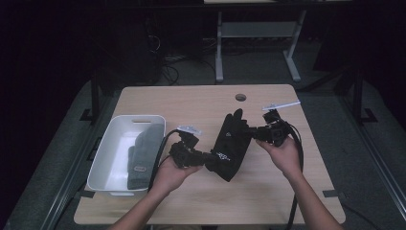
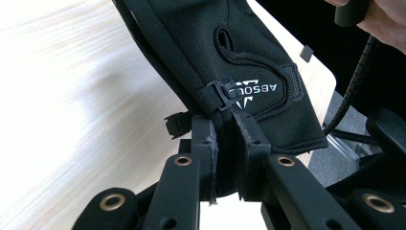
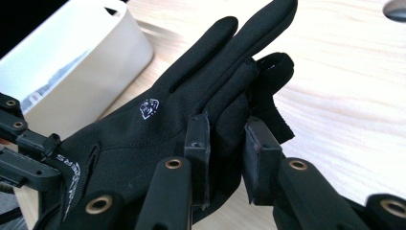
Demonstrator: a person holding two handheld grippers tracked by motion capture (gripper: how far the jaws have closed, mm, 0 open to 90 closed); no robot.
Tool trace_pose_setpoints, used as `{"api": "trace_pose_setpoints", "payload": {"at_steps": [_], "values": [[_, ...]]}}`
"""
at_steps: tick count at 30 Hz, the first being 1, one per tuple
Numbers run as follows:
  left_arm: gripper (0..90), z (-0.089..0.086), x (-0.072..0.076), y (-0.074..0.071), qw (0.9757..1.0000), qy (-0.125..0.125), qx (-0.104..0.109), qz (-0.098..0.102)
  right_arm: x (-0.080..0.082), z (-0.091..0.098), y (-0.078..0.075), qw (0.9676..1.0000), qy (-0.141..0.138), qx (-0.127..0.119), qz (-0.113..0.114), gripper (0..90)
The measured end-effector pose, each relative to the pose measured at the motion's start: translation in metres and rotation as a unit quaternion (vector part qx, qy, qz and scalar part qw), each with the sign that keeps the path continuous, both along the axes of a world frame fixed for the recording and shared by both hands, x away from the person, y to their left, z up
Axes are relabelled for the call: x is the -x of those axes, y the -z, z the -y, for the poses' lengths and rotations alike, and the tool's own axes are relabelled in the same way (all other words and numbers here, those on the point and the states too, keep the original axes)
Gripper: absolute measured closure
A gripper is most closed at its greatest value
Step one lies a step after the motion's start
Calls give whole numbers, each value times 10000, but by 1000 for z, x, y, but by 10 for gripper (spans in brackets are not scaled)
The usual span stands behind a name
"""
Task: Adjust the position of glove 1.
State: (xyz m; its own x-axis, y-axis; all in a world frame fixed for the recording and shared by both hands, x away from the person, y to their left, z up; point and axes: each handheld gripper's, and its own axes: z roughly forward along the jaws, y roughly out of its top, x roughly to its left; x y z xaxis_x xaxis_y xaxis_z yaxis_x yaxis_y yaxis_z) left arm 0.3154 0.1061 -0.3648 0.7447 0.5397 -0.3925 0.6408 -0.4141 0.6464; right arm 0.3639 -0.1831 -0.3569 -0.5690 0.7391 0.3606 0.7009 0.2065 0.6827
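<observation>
High view: black glove (image 1: 231, 143) stretched between left gripper (image 1: 207, 157) at cuff and right gripper (image 1: 253, 132) at fingers, both clamped tight.

Inventory is reading as follows. One black glove (image 1: 232, 143) is showing. Two grey gloves (image 1: 142, 155) are lying in one white bin (image 1: 103, 155). Two tongs are counting: left tongs (image 1: 207, 156), right tongs (image 1: 252, 132). One bench (image 1: 201, 103) is carrying everything.

Light wooden table (image 1: 201, 103) with round cable hole (image 1: 241, 97) near far edge, white bin (image 1: 109, 148) resting at left side
</observation>
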Motion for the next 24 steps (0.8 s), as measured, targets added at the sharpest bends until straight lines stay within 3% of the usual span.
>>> {"api": "trace_pose_setpoints", "payload": {"at_steps": [24], "values": [[801, -43, 3, -21, 9996, -236, 81, 148, -12, -45, -27, 9995, -304, -7, 131, 742]]}}
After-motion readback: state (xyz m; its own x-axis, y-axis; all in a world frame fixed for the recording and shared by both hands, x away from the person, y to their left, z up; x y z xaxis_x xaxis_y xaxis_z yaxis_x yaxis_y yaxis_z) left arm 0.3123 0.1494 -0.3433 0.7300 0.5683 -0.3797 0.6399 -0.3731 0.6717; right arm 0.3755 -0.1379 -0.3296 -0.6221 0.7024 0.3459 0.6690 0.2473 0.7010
